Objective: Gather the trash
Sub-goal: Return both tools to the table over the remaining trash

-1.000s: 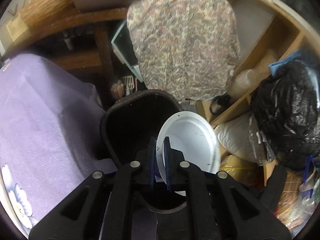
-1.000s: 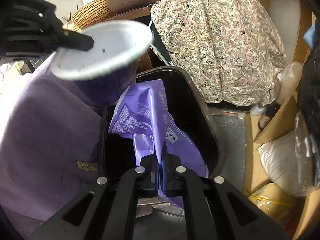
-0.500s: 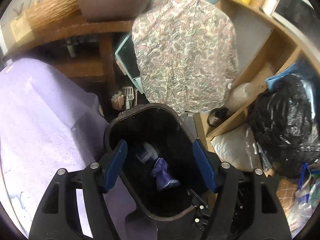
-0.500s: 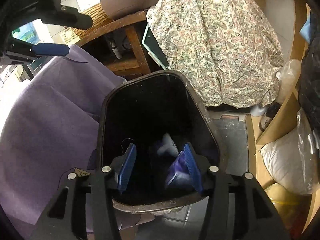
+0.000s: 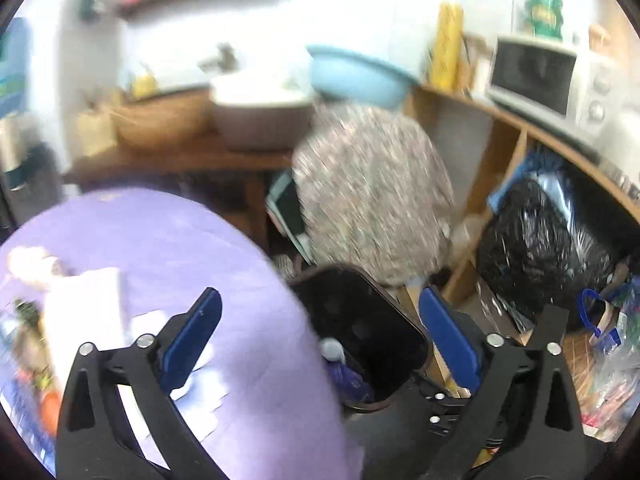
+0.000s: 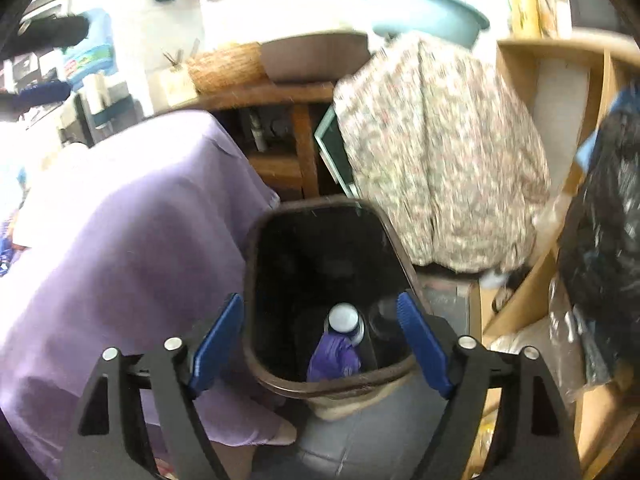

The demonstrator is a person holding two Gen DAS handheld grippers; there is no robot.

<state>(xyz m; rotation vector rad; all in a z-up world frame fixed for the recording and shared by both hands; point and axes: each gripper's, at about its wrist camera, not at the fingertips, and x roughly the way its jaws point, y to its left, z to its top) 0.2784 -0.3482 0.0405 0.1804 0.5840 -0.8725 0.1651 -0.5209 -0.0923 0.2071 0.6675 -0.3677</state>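
Both grippers are over the bin area now; the left gripper (image 5: 318, 334) has its blue pads spread wide with nothing between them, hanging above the edge of the purple tablecloth (image 5: 168, 240) and the dark trash bin (image 5: 360, 332) beside it; the left view is blurred. The right gripper (image 6: 320, 338) is just as wide apart and empty, its pads straddling the near end of the bin (image 6: 320, 264) from above. Down inside the bin lies the trash: a crumpled purple wrapper (image 6: 334, 356) against the near wall, and touching it a white-bottomed cup (image 6: 344, 318) on its side; the left view catches the same wrapper (image 5: 348, 378) and cup (image 5: 332, 349) at the bin's near-left corner. On the tablecloth to the left, white papers (image 5: 86, 304) and some colourful clutter, too blurred to name. Behind the bin hangs a paisley cloth (image 6: 436, 160); a black plastic bag (image 5: 536, 248) sits in the wooden shelf to the right.
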